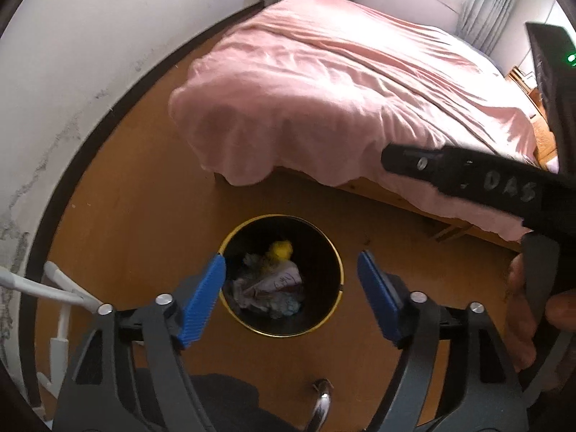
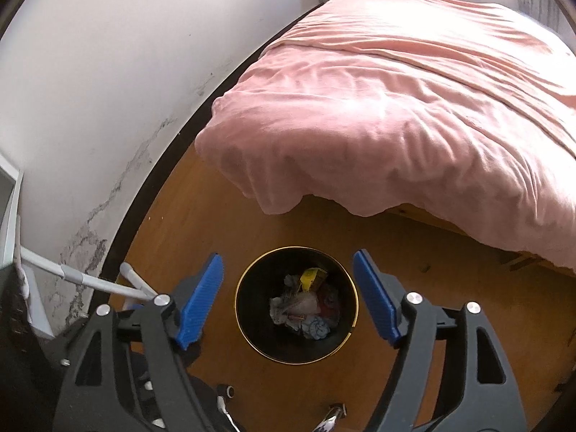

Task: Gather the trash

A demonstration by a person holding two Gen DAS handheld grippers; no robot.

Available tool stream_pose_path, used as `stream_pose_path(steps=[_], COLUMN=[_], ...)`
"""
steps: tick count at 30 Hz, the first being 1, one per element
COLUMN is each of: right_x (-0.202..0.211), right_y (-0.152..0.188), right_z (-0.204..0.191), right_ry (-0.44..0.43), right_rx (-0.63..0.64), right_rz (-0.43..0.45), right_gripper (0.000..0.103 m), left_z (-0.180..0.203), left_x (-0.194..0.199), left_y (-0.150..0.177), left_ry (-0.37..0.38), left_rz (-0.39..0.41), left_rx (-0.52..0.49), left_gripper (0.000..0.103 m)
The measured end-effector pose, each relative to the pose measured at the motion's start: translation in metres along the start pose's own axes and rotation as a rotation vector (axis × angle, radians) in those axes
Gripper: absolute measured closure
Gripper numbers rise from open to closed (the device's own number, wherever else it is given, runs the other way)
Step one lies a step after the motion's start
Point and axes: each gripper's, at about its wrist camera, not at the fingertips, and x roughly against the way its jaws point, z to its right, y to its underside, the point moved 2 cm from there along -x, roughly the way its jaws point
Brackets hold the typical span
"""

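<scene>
1. Trash lies at the bottom of a round black bin with a gold rim: crumpled white paper, a yellow piece and a bluish scrap, heaped together.
2. That bin stands upright on the brown wooden floor, near the foot of a bed draped in a wrinkled pink cover, and apart from the bed frame.
3. In the left wrist view, the left tool hangs above the bin with its blue fingers spread wide; nothing is between them, and the bin's mouth shows through the gap.
4. In the right wrist view, the right tool is likewise above the bin, jaws apart and empty, with the trash visible in the opening below.
5. At the right edge of the left wrist view, a black part of the right tool's body, with pale handwritten letters, crosses in front of the bed; a person's hand grips its handle.
6. A white wall with a dark baseboard and grey scuffed patches curves along the left of both views.
7. A white tubular frame stands on the floor at lower left, beside the wall.
8. Grey curtains hang beyond the far side of the bed, by a bright window.
</scene>
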Motion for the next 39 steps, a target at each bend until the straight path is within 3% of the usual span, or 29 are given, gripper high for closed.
stream_pose_path(steps=[3,7,12,15,18,26,30,33,39], right_x=[0.006,0.027,0.069,0.095,0.121,0.175,0.199,0.206,0.198], right_y=[0.003,0.001,-0.002,0.008,0.025,0.088,0.127,0.146,0.159], right_z=[-0.017,-0.056,-0.148,-0.211,-0.281,-0.457,-0.514,-0.539,-0.536], right_ry=[0.018,0.002,-0.124,-0.200,-0.293,-0.555,-0.629,-0.659,-0.628], right_rx=[0.064,0.147,0.300,0.409,0.533,0.803,0.915,0.956,0.970], right_rz=[0.010,0.057,0.131,0.167,0.204,0.190,0.184,0.176,0.192], right_gripper=[0.024,0.019,0.017,0.016,0.012,0.012,0.012,0.011,0.011], left_z=[-0.009,-0.036,-0.091,-0.138,-0.193,-0.278,-0.289,-0.286,-0.280], left_x=[0.030,0.102,0.200,0.262,0.327,0.466,0.512,0.522,0.514], left_y=[0.001,0.009,0.032,0.064,0.119,0.262,0.306,0.317,0.330], left_ry=[-0.044,-0.102,-0.226,-0.357,-0.551,-0.874,-0.906,-0.947,-0.928], left_rz=[0.031,0.122,0.249,0.305,0.331,0.412,0.487,0.488,0.467], left_rx=[0.013,0.029,0.115,0.208,0.358,0.774,0.912,0.933,0.944], left_gripper=[0.014,0.011,0.008,0.008,0.007,0.007,0.007,0.007,0.007])
